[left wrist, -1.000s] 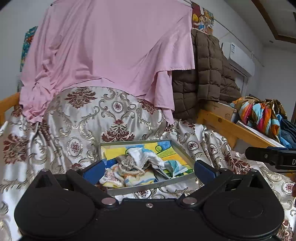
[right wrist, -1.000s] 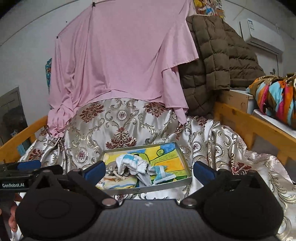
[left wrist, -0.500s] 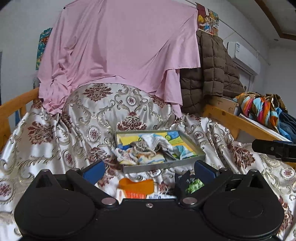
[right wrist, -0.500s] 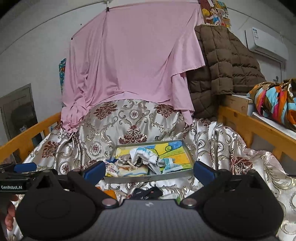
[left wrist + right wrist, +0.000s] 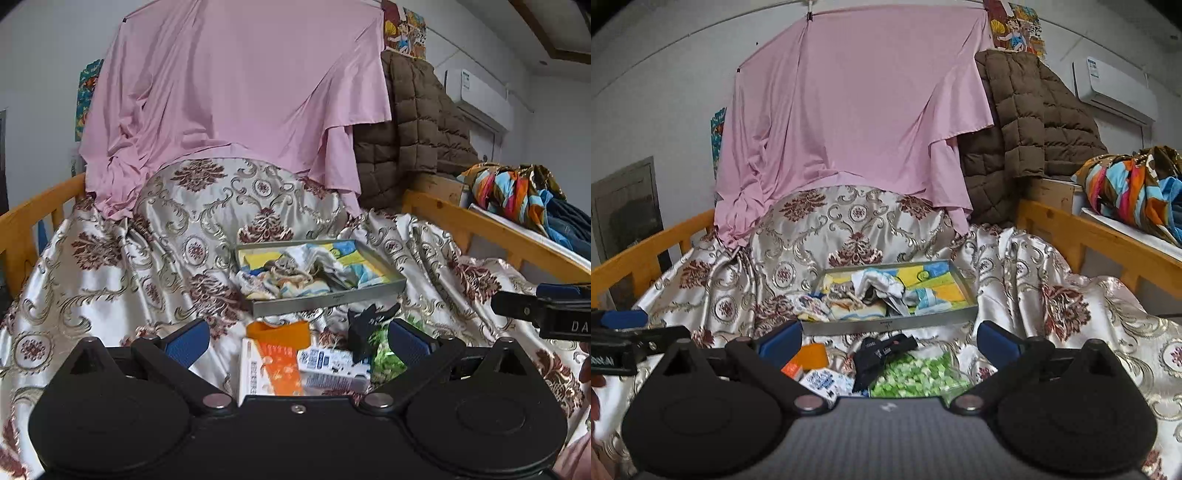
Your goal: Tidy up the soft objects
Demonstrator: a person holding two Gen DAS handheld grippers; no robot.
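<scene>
- A metal tray (image 5: 325, 295) sits on the patterned bedspread (image 5: 110, 258) in the middle of the bed, already heaped with small rumpled cloths (image 5: 291, 273); its long side runs left to right across both views, the right end turned slightly away.
- Just in front of the tray, loose items lie in a cluster: a black sock (image 5: 879, 354) with its long axis running roughly from the tray's front edge back toward the cameras, a green-and-white cloth (image 5: 916, 376) to the sock's right, and printed packets (image 5: 273, 369) to its left beside an orange cup-like piece (image 5: 277, 332).
- The left gripper (image 5: 295, 339) hovers short of the tray, its blue fingers spread wide with nothing between them, framing the packets and the sock.
- The right gripper (image 5: 886, 338) hangs beside it, likewise wide open and empty, with sock and green cloth lying between its fingers' lines of sight.
- Both tools appear held back and level so the whole cluster stays visible before a pick; the tray seems set centrally so either hand can reach it.
- The sock is folded or bunched, possibly a pair; the fisheye view leaves that unclear.
- A pink sheet (image 5: 849, 129) hangs well behind the tray, a brown quilted coat (image 5: 1027, 133) to the sheet's right.
</scene>
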